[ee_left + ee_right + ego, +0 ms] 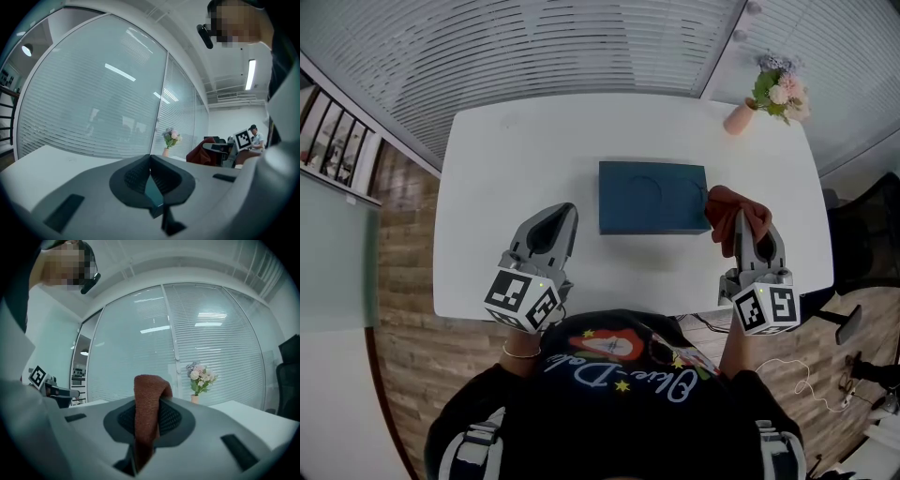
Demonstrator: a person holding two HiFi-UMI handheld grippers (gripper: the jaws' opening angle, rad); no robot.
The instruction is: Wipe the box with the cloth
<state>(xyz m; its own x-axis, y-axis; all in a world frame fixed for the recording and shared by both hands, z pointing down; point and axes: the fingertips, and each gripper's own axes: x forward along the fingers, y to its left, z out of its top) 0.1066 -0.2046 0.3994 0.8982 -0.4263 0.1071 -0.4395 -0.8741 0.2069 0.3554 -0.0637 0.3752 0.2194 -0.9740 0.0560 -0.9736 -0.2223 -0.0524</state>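
Observation:
A flat dark teal box [652, 198] lies in the middle of the white table [516, 150]. My right gripper [741, 218] is shut on a rust-red cloth [734, 207], which bunches up just off the box's right edge. In the right gripper view the cloth [147, 418] stands pinched between the two dark pads. My left gripper [564, 214] hovers near the box's front left corner, shut with nothing held. A thin strip of the teal box [153, 190] shows through the narrow gap in the left gripper view.
A pink vase of flowers [775, 97] stands at the table's far right corner. Glass walls with blinds surround the table. A black chair [865, 239] is to the right, and a cable lies on the wooden floor [806, 375].

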